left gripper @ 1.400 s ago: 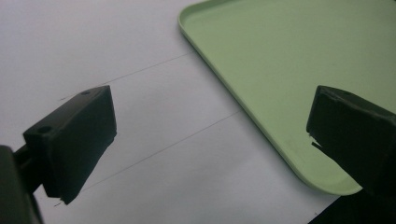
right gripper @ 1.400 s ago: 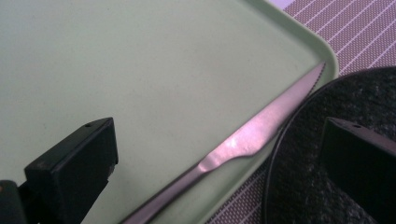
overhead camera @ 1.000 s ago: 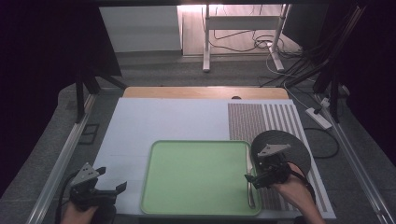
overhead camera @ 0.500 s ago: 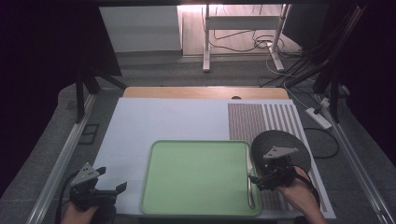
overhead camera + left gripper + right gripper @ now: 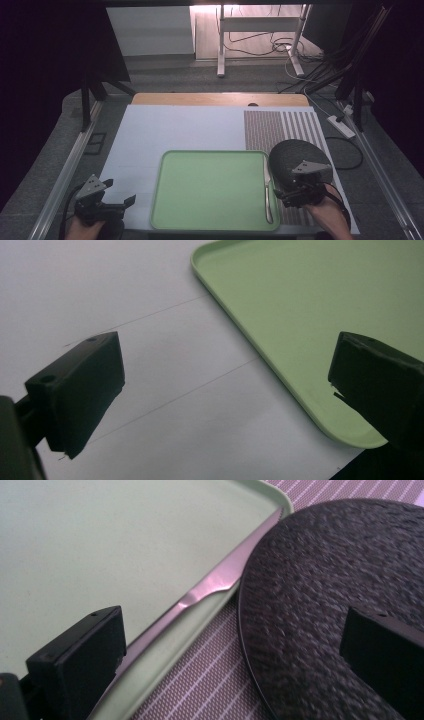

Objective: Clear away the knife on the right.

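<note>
At the desk's seven o'clock the left hand-held gripper [image 5: 116,199] hangs spread. The empty green tray [image 5: 210,187] carries a knife [image 5: 267,187] along its three o'clock rim: thin, stiff, slippery, best pinched mid-handle. The right hand-held gripper [image 5: 282,192] gapes beside it over a dark mat [image 5: 290,157]

No readable text, labels, brand marks or numbers anywhere — surfaces plain, nothing legible in any view.

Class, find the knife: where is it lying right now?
In the high view the knife lies lengthwise just inside the right rim of the green tray, beside the dark round mat, close to the right hand-held gripper.
</note>
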